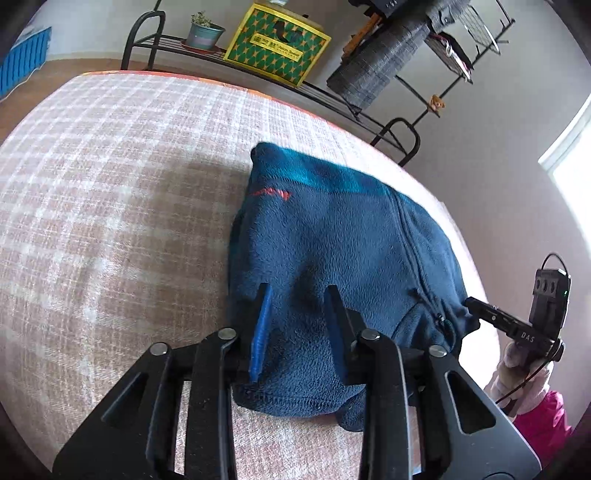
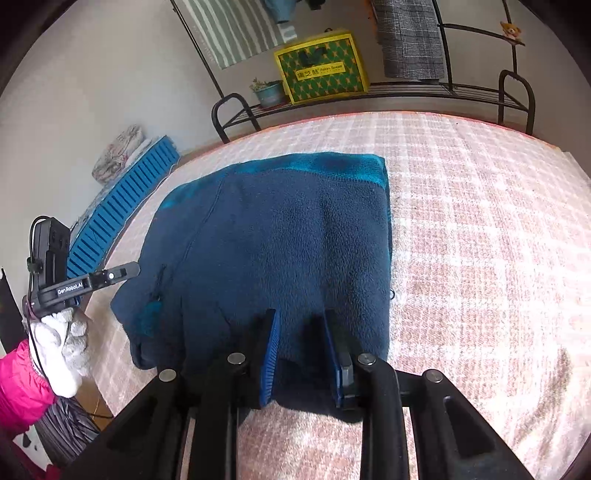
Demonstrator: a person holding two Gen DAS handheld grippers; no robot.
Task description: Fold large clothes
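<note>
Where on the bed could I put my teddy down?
Bare checked blanket lies left of the folded blue fleece up to the far bed edge, and on its other side too. The near edge is crowded by the left gripper and right gripper.

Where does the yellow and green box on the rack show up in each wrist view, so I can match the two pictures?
Left wrist view: the yellow and green box sits at top centre, on the black rack behind the bed, right of the potted plant.
Right wrist view: the box is at top centre too, again right of the plant.
Shared landmark: the folded blue fleece on the checked bedcover.
</note>
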